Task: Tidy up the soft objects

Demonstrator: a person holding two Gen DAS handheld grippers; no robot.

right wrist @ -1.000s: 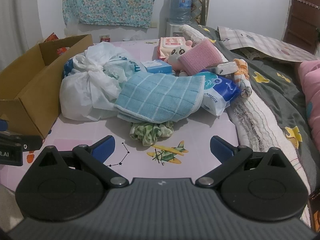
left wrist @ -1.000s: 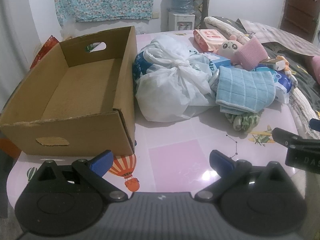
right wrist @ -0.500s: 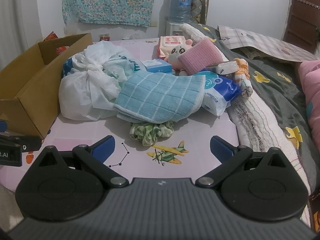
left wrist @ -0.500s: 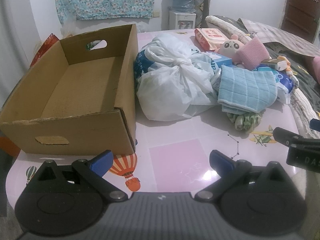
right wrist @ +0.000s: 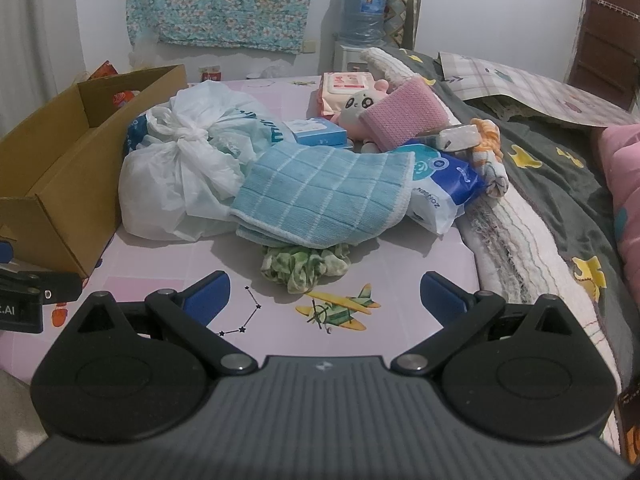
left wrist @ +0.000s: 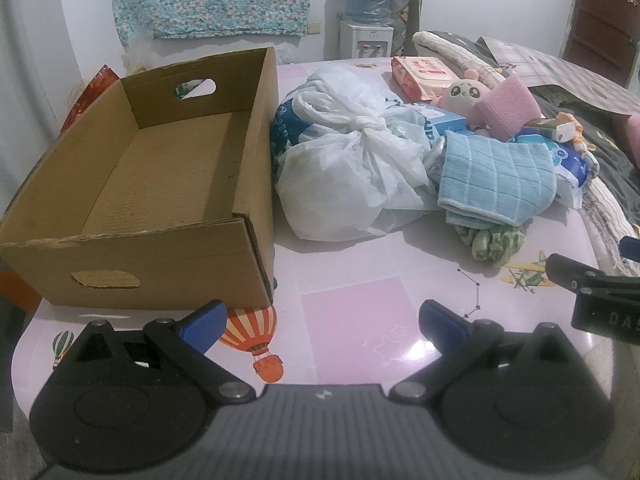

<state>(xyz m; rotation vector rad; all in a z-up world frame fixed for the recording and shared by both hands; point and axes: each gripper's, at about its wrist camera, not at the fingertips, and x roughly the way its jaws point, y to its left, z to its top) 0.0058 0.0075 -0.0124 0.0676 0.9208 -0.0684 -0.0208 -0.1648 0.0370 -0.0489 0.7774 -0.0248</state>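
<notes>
Both the left gripper and right gripper hang spread and unloaded; the right should pinch the blue cloth, beside the cardboard box, mid-fold.

Matt corrugated cardboard box, glossy crinkled plastic bag, ribbed blue cloth towel, glossy pink tabletop

A floral cloth hangs on the white back wall. Beside it a water dispenser carries a large blue bottle. A dark wooden door stands at the far right. The pink tabletop bears printed balloons and a plane.
</notes>
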